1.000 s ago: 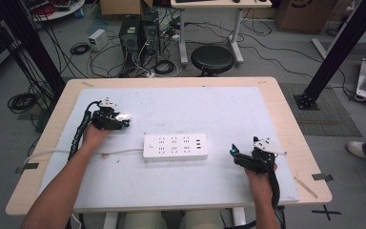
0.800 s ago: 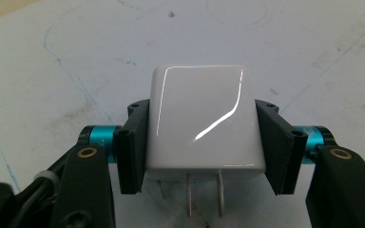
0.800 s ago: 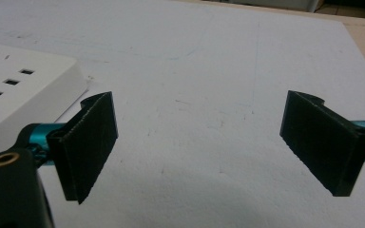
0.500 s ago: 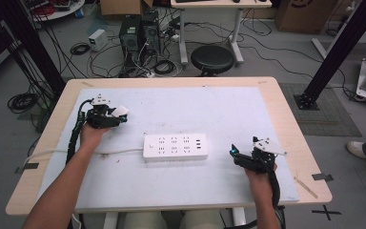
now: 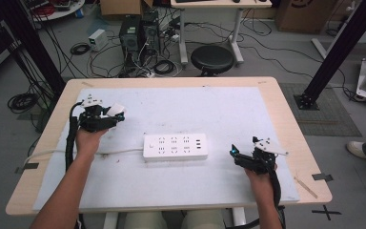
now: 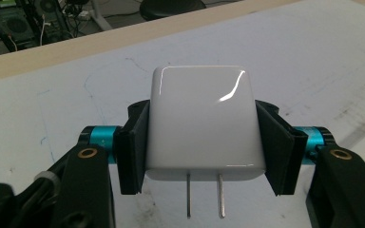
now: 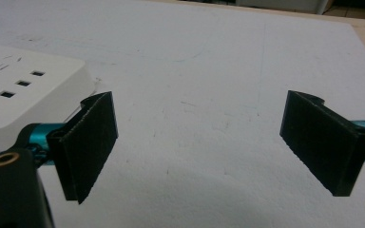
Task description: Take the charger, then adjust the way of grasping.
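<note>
The right hand-held gripper (image 5: 232,153) sits low near the desk (image 5: 276,102) edge, its jaws wide open with nothing between them. Just past it lies the power strip (image 5: 175,146) in the middle. Farther off, the left hand-held gripper (image 5: 116,114) squeezes a white plug (image 6: 203,123) tight, lifted above the desk with its two prongs poking back. The plug looks smooth, so it could slip or tilt. Then the prongs might miss the holes.
</note>
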